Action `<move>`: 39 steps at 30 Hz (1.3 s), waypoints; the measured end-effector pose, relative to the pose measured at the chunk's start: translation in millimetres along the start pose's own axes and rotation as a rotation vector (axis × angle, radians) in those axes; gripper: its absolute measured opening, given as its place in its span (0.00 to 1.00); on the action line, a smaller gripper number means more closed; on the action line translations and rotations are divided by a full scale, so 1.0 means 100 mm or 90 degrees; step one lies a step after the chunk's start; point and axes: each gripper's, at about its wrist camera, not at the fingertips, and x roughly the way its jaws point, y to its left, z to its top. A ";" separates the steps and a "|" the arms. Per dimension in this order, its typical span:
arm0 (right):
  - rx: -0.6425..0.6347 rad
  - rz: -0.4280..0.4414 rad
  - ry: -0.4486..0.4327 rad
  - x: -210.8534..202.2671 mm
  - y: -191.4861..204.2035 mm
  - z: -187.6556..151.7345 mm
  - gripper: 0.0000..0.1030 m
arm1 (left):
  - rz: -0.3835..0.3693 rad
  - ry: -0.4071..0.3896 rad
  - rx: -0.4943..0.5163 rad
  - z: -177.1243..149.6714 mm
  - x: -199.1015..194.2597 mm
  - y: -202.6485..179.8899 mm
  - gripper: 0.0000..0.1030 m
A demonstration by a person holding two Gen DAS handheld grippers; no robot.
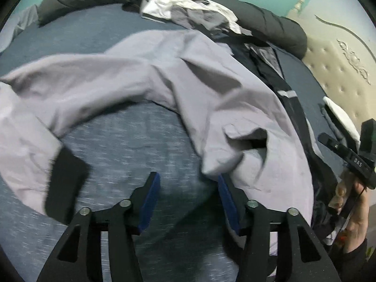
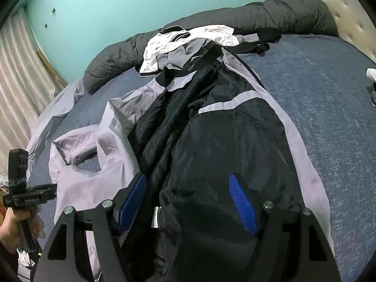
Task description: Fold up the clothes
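Left wrist view: your left gripper (image 1: pixel 189 185) sits bottom centre w/ jaws apart and nothing b/w the blue pads, only the blue-grey bedsheet (image 1: pixel 122 145) showing in the gap. The right-hand pad is just beside a folded edge of the lilac jacket (image 1: pixel 192 75), which spreads from the left edge across the middle of the frame; whether pad and cloth touch, can't tell, the frame is smeared. A black cuff (image 1: pixel 65 188) hangs at lower left, so a sleeve is draped loose there, prob. because the jacket is laid out to be squared up before folding. At the right edge your other hand (image 1: pixel 352 202) grips the handle of the second tool, where "DAS" (image 1: pixel 358 161) can be read, rest cut off. Right wrist view: your right gripper (image 2: pixel 190 202) at bottom centre is wide, not pinching; it hovers over the jacket's black lining (image 2: pixel 223 141), which runs up the middle w/ a lilac stripe (image 2: pixel 225 104) across it. I'd judge you hold it there ready to pin or take the hem. A small white tag (image 2: pixel 155 217) lies b/w the pads, print too small to read. More clothes, a white and grey pile (image 2: pixel 188 44), wait at upper centre against the dark duvet roll (image 2: pixel 282 14). Lower left shows your left hand (image 2: pixel 14 230) on its handle; lettering there is illegible.
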 end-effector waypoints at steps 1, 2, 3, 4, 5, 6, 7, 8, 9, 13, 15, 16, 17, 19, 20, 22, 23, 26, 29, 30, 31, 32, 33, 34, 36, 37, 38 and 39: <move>0.000 0.000 0.000 -0.01 0.00 0.00 0.72 | -0.012 0.000 -0.006 -0.02 0.02 -0.02 0.57; 0.000 -0.001 -0.001 -0.03 0.00 -0.01 0.72 | -0.021 -0.003 -0.011 -0.04 0.04 -0.04 0.57; 0.000 -0.001 -0.003 -0.04 0.00 -0.01 0.72 | -0.029 -0.006 -0.014 -0.06 0.05 -0.06 0.57; -0.001 -0.002 -0.004 -0.07 0.01 -0.02 0.72 | -0.034 -0.008 -0.015 -0.08 0.06 -0.08 0.57; -0.004 -0.004 -0.006 -0.10 0.02 -0.03 0.72 | -0.040 -0.010 -0.015 -0.10 0.06 -0.11 0.57; -0.006 -0.005 -0.008 -0.13 0.04 -0.04 0.72 | -0.048 -0.014 -0.016 -0.12 0.05 -0.13 0.57; -0.010 -0.008 -0.009 -0.17 0.06 -0.06 0.72 | -0.055 -0.018 -0.016 -0.14 0.04 -0.16 0.57; -0.014 -0.010 -0.010 -0.21 0.08 -0.09 0.72 | -0.063 -0.022 -0.016 -0.15 0.03 -0.18 0.56; -0.016 -0.011 -0.009 -0.25 0.09 -0.12 0.72 | -0.070 -0.026 -0.016 -0.17 0.02 -0.21 0.56; 0.019 0.031 0.018 -0.32 0.10 -0.26 0.72 | -0.085 -0.049 -0.009 -0.26 -0.06 -0.29 0.56; 0.029 0.047 0.034 -0.37 0.13 -0.37 0.72 | -0.093 -0.062 -0.011 -0.32 -0.11 -0.31 0.56; 0.035 0.056 0.043 -0.39 0.15 -0.42 0.72 | -0.096 -0.068 -0.013 -0.36 -0.14 -0.31 0.56; 0.044 0.069 0.055 -0.40 0.17 -0.50 0.72 | -0.098 -0.076 -0.013 -0.40 -0.17 -0.32 0.56; 0.054 0.096 0.077 -0.40 0.22 -0.60 0.72 | -0.094 -0.089 -0.017 -0.48 -0.21 -0.32 0.56; 0.050 0.101 0.089 -0.39 0.27 -0.65 0.72 | -0.093 -0.096 -0.022 -0.52 -0.24 -0.31 0.56; 0.037 0.103 0.106 -0.37 0.38 -0.72 0.72 | -0.099 -0.113 -0.038 -0.62 -0.31 -0.25 0.56; 0.029 0.106 0.118 -0.35 0.45 -0.76 0.72 | -0.100 -0.120 -0.044 -0.66 -0.34 -0.23 0.56; 0.012 0.113 0.142 -0.30 0.60 -0.85 0.72 | -0.099 -0.141 -0.053 -0.79 -0.42 -0.17 0.56; 0.006 0.111 0.165 -0.21 0.69 -0.92 0.72 | -0.098 -0.152 -0.056 -0.86 -0.48 -0.13 0.57; 0.008 0.114 0.168 -0.19 0.72 -0.92 0.72 | -0.097 -0.155 -0.056 -0.87 -0.49 -0.12 0.57; 0.010 0.117 0.171 -0.18 0.74 -0.93 0.72 | -0.095 -0.159 -0.055 -0.88 -0.51 -0.12 0.57; 0.011 0.119 0.174 -0.16 0.76 -0.93 0.72 | -0.095 -0.164 -0.055 -0.89 -0.53 -0.11 0.57; 0.013 0.120 0.176 -0.14 0.77 -0.92 0.72 | -0.097 -0.169 -0.056 -0.90 -0.55 -0.09 0.57; 0.016 0.122 0.177 -0.13 0.79 -0.92 0.72 | -0.098 -0.172 -0.059 -0.92 -0.56 -0.06 0.57; 0.019 0.132 0.178 -0.10 0.84 -0.90 0.72 | -0.101 -0.171 -0.065 -0.97 -0.57 0.01 0.57; 0.016 0.131 0.177 -0.09 0.86 -0.90 0.68 | -0.099 -0.170 -0.067 -0.98 -0.57 0.04 0.57; 0.012 0.129 0.175 -0.08 0.89 -0.90 0.64 | -0.097 -0.168 -0.069 -1.00 -0.56 0.07 0.57; 0.005 0.122 0.175 -0.08 0.91 -0.90 0.57 | -0.095 -0.167 -0.071 -1.01 -0.56 0.10 0.57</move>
